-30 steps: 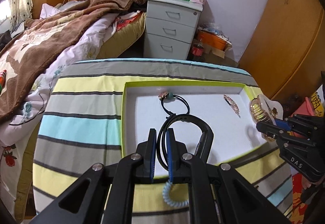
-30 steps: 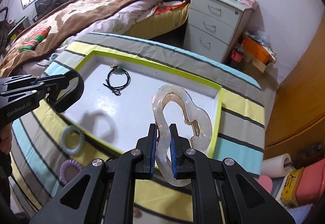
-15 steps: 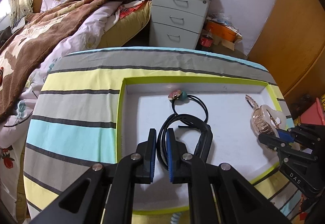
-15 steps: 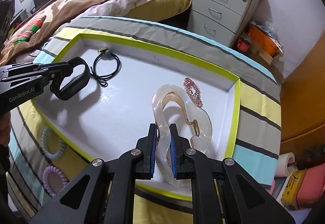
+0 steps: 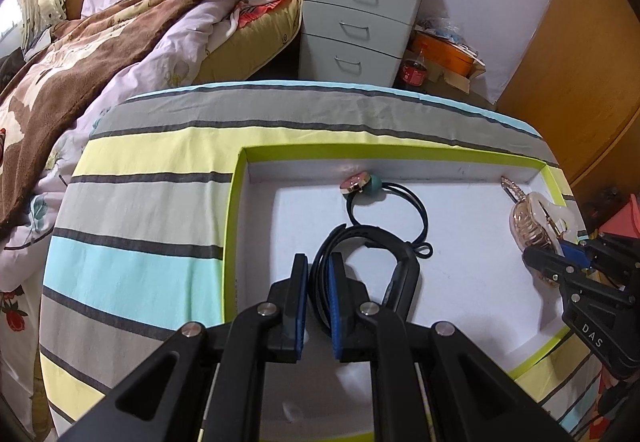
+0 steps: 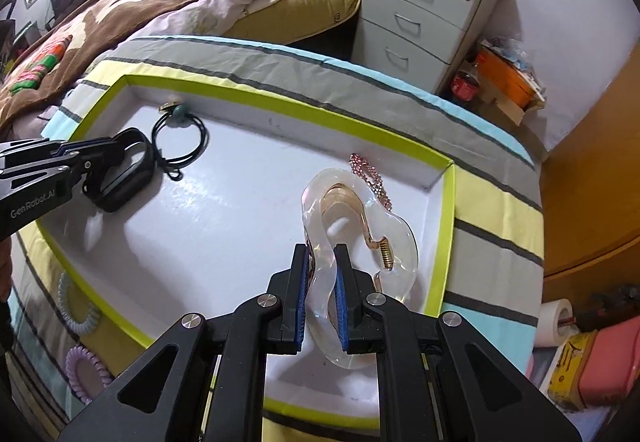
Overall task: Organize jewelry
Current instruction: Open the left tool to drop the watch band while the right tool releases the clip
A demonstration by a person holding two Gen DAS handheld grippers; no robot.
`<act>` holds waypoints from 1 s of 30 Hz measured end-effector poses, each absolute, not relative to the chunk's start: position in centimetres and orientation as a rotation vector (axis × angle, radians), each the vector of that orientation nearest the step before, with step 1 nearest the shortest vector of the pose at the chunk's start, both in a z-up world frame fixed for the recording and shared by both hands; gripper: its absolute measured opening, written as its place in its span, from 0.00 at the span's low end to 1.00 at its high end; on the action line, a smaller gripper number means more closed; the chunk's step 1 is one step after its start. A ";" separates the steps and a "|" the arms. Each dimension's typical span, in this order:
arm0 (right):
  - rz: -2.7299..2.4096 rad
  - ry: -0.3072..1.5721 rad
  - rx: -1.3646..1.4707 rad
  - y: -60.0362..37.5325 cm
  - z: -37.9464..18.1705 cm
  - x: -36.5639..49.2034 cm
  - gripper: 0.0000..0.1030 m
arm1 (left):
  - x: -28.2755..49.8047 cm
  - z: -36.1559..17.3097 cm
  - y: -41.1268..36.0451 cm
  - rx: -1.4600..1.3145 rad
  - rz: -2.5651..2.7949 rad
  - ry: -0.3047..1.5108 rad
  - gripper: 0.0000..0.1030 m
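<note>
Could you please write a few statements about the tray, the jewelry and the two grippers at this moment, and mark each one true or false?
1. The left gripper is shut on the black wristband. True.
2. The right gripper is empty. False: it is shut on the clear hair claw.
3. The black hair tie with a teal bead lies inside the tray. True.
4. The pink rhinestone clip lies on the striped cloth outside the tray. False: it lies inside the tray, near its far right corner.
5. Two spiral hair ties lie inside the tray. False: they lie on the cloth beside it.
</note>
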State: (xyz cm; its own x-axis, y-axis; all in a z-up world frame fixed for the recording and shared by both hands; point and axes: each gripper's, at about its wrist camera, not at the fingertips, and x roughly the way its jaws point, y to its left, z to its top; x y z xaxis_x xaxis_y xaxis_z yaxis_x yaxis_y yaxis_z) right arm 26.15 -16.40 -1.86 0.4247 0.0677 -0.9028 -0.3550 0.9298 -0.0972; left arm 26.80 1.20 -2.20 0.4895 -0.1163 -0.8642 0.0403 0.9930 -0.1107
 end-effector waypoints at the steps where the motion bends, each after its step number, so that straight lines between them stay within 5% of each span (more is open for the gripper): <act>1: 0.261 1.100 -0.303 -16.3 -1.9 26.2 0.12 | 26.7 -2.2 1.2 -0.082 -0.096 1.055 0.10; 8: 0.255 1.097 -0.308 -16.1 -2.2 26.4 0.12 | 27.0 -2.2 1.5 -0.089 -0.092 1.055 0.11; 12: 0.253 1.093 -0.301 -16.2 -2.2 26.3 0.12 | 27.0 -2.1 1.5 -0.101 -0.094 1.055 0.24; 19: 0.253 1.089 -0.293 -16.3 -2.1 26.4 0.13 | 27.1 -2.1 1.6 -0.102 -0.094 1.058 0.31; 25: 0.256 1.066 -0.264 -16.5 -1.4 26.3 0.17 | 26.7 -1.9 1.2 -0.104 -0.110 1.056 0.47; 30: 0.256 1.054 -0.249 -16.6 -1.0 25.9 0.31 | 26.3 -1.5 1.1 -0.104 -0.105 1.048 0.52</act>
State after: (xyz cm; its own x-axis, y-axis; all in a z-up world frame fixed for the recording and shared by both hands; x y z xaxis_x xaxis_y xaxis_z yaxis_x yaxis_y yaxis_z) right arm 25.91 -16.63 -0.97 0.4703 0.0881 -0.8781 -0.3243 0.9426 -0.0791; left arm 26.33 1.14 -1.52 0.4956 -0.1359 -0.8579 0.0371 0.9901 -0.1355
